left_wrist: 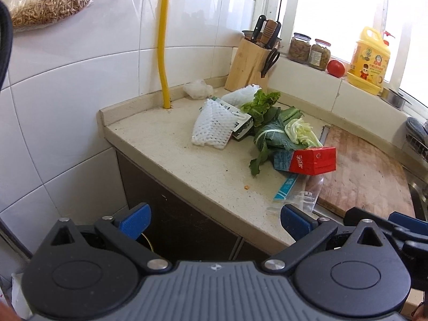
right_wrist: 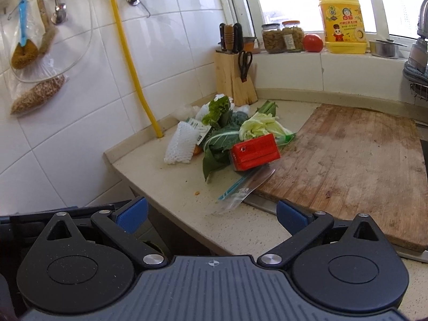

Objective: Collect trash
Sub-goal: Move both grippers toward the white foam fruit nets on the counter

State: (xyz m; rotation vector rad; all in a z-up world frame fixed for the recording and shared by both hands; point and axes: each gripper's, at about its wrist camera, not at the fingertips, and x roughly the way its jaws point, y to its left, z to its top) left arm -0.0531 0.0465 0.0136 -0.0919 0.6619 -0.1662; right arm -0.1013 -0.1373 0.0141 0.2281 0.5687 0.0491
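The beige counter point(right_wrist: 149, 171) carried the wooden cutting board point(right_wrist: 355, 165), and beside it the trash sat heaped: leafy vegetable scraps point(right_wrist: 222, 139), white foam netting point(left_wrist: 212, 125), a red carton point(right_wrist: 254, 152) and a clear zip bag point(right_wrist: 240, 190). Both the left gripper point(left_wrist: 214, 222) and right gripper point(right_wrist: 211, 218) hung back at the counter's edge, jaws spread wide, holding nothing.

White foam netting point(left_wrist: 212, 125), green leafy scraps point(left_wrist: 270, 123) and a red carton point(left_wrist: 315, 160) lie mid-frame on the beige table point(left_wrist: 174, 160).
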